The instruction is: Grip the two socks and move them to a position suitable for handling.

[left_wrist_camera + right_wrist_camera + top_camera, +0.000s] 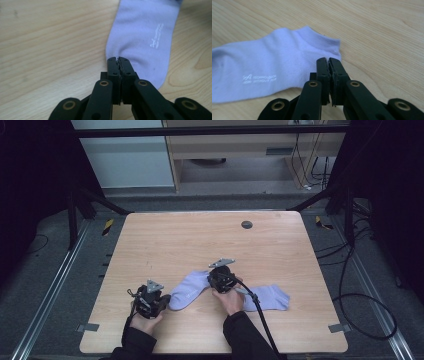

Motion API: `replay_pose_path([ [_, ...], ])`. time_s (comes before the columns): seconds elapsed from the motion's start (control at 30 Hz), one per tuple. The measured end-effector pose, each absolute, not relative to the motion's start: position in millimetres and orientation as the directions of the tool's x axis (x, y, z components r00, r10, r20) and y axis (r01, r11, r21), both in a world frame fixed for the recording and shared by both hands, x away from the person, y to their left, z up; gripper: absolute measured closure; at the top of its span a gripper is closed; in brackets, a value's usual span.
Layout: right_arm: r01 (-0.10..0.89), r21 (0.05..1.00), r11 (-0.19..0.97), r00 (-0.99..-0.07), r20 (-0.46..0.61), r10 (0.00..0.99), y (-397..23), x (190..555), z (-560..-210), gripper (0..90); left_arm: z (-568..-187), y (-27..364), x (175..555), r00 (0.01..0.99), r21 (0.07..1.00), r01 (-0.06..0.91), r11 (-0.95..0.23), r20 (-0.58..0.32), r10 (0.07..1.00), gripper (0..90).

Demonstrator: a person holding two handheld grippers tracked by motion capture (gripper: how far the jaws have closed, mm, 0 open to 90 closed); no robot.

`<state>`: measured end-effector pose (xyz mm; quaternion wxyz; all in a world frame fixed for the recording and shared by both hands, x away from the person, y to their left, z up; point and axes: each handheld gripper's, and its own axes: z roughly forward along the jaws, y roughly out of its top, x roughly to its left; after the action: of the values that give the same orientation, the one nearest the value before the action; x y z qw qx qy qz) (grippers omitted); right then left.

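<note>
A lilac ankle sock [190,289] lies flat on the wooden table [175,245], slanting from near left to far right. My left gripper [167,301] is at its toe end. In the left gripper view the jaws [118,59] are pressed together on the toe edge of the sock [145,30]. My right gripper [214,281] is at the cuff end. In the right gripper view the jaws [328,60] are closed on the sock [274,57] just below its ribbed cuff. A second lilac sock [270,297] lies to the right, partly under the right hand.
A grey round cap [246,224] is set into the far part of the tabletop. The right gripper's black cable [260,315] trails back over the near edge. Dark frame bars and floor cables surround the table.
</note>
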<state>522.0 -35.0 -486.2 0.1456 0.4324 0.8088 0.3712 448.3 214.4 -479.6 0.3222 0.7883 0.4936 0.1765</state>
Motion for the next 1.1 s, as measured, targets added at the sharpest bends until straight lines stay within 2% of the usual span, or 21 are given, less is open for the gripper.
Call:
replay_pose_path([
  [0.23, 0.562, 0.74, 0.37, -0.639, 0.104, 0.762, -27, 493, -474, 86.7, -472, 234, 456, 0.387, 0.707, 0.654, -0.27, -0.007, 0.922, 88.3],
  [0.47, 0.584, 0.721, 0.373, -0.654, 0.145, 0.742, -20, 478, -485, 86.1, -478, 239, 467, 0.371, 0.701, 0.657, -0.279, 0.022, 0.929, 87.8],
  [0.6, 0.592, 0.713, 0.375, -0.648, 0.145, 0.748, -20, 476, -491, 80.3, -479, 239, 468, 0.367, 0.701, 0.656, -0.28, 0.028, 0.93, 86.4],
  [0.67, 0.591, 0.722, 0.358, -0.642, 0.153, 0.751, -23, 475, -489, 75.5, -478, 241, 468, 0.359, 0.705, 0.656, -0.268, 0.02, 0.933, 79.1],
  [0.9, 0.561, 0.771, 0.3, -0.622, 0.154, 0.767, -48, 472, -467, 62.4, -465, 243, 461, 0.354, 0.756, 0.613, -0.229, -0.004, 0.935, 62.7],
  [1.1, 0.552, 0.784, 0.282, -0.597, 0.136, 0.791, -85, 468, -454, 52.6, -454, 234, 452, 0.396, 0.783, 0.584, -0.214, -0.045, 0.917, 56.0],
])
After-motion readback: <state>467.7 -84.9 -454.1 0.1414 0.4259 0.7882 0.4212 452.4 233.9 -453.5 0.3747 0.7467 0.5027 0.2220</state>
